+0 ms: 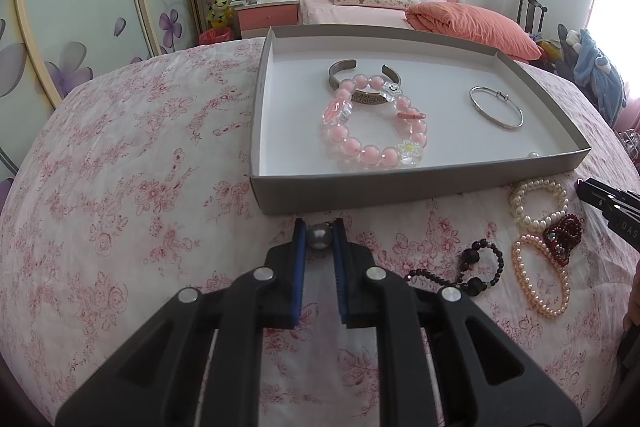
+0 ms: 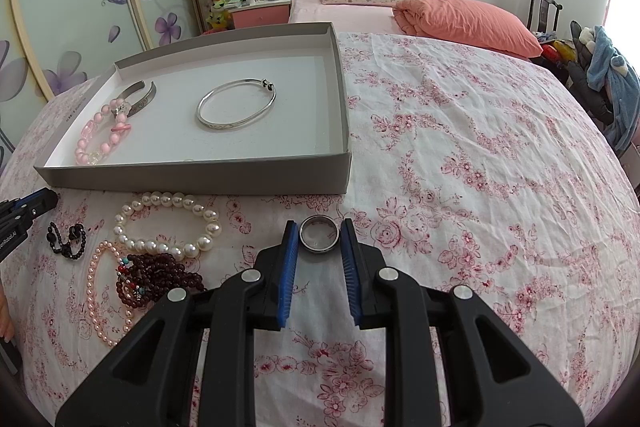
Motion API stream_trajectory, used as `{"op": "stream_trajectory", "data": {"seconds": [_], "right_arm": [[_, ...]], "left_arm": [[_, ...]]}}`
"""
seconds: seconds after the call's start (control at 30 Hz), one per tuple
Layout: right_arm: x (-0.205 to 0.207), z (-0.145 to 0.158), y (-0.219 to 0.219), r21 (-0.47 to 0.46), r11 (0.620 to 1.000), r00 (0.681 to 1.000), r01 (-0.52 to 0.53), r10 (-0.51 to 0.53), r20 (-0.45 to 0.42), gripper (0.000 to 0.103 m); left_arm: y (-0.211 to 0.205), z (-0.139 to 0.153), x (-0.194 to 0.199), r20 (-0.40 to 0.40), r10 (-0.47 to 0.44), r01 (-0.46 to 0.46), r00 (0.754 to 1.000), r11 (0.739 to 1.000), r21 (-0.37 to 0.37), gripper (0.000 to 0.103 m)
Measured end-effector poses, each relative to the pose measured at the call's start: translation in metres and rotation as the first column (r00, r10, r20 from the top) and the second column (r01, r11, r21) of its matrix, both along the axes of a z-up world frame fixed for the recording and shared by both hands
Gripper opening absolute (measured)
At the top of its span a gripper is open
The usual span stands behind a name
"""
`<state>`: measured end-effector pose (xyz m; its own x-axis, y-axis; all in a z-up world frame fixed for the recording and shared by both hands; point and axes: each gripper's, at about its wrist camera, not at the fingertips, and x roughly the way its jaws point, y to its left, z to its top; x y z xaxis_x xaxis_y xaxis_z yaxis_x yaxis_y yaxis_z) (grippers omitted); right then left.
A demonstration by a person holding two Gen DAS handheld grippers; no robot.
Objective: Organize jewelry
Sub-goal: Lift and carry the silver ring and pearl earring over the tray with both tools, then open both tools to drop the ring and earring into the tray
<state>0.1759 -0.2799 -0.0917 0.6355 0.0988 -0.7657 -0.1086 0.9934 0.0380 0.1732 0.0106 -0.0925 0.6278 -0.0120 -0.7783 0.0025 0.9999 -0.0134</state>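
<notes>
A floral sheet is spreading under both grippers, and the grey box is sitting on it just ahead of the left gripper, ahead and to the left of the right gripper. Inside the box, a pink bead bracelet is lying partly over an engraved metal cuff, with a thin silver bangle lying apart from them.

Outside the box, to the left of the right gripper, a white pearl bracelet, a pink pearl strand, dark red beads and a black bead piece are lying close together on the sheet.

The left gripper is pinching a grey pearl bead between its blue pads, jaws nearly closed. The right gripper is clamping a silver ring at its fingertips, jaws narrow, both held short of the box's near wall.
</notes>
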Motion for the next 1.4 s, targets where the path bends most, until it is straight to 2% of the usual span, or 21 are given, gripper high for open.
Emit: {"op": "stream_trajectory", "data": {"seconds": [0.27, 0.37, 0.5, 0.6, 0.77, 0.93, 1.0, 1.17, 1.4], "right_arm": [[0.000, 0.000, 0.000, 0.002, 1.000, 1.000, 0.000, 0.000, 0.000, 0.023], [-0.001, 0.001, -0.003, 0.030, 1.000, 1.000, 0.002, -0.002, 0.008, 0.023], [-0.014, 0.016, -0.001, 0.036, 0.999, 0.996, -0.006, 0.003, 0.091, 0.023], [-0.021, 0.034, 0.005, 0.052, 0.998, 0.988, -0.028, 0.019, 0.151, 0.023], [-0.033, 0.068, 0.025, 0.072, 0.994, 0.955, -0.077, 0.053, 0.291, 0.023], [-0.042, 0.096, 0.037, 0.085, 0.991, 0.907, -0.101, 0.057, 0.417, 0.023], [-0.044, 0.104, 0.042, 0.092, 0.990, 0.888, -0.109, 0.056, 0.456, 0.023], [-0.043, 0.114, 0.050, 0.086, 0.989, 0.858, -0.120, 0.059, 0.510, 0.023], [-0.033, 0.114, 0.053, 0.086, 0.989, 0.856, -0.123, 0.062, 0.513, 0.023]], "left_arm": [[-0.001, 0.000, 0.000, -0.001, 0.000, 0.000, 1.000, 1.000, 0.008, 0.014], [-0.001, 0.001, 0.000, 0.004, -0.019, 0.019, 1.000, 1.000, -0.007, 0.014], [0.002, 0.008, -0.008, 0.038, -0.008, 0.010, 0.999, 1.000, -0.029, 0.014], [0.003, 0.028, -0.016, 0.104, 0.000, 0.005, 0.995, 0.999, -0.048, 0.014], [-0.004, 0.068, -0.030, 0.252, 0.005, 0.007, 0.968, 0.999, -0.046, 0.014], [-0.020, 0.098, -0.042, 0.402, 0.002, -0.001, 0.916, 1.000, -0.003, 0.014], [-0.025, 0.103, -0.042, 0.432, -0.001, 0.001, 0.902, 1.000, 0.000, 0.014], [-0.034, 0.107, -0.034, 0.449, -0.010, 0.015, 0.893, 1.000, -0.008, 0.014], [-0.040, 0.104, -0.021, 0.438, -0.024, 0.026, 0.898, 1.000, 0.001, 0.014]]}}
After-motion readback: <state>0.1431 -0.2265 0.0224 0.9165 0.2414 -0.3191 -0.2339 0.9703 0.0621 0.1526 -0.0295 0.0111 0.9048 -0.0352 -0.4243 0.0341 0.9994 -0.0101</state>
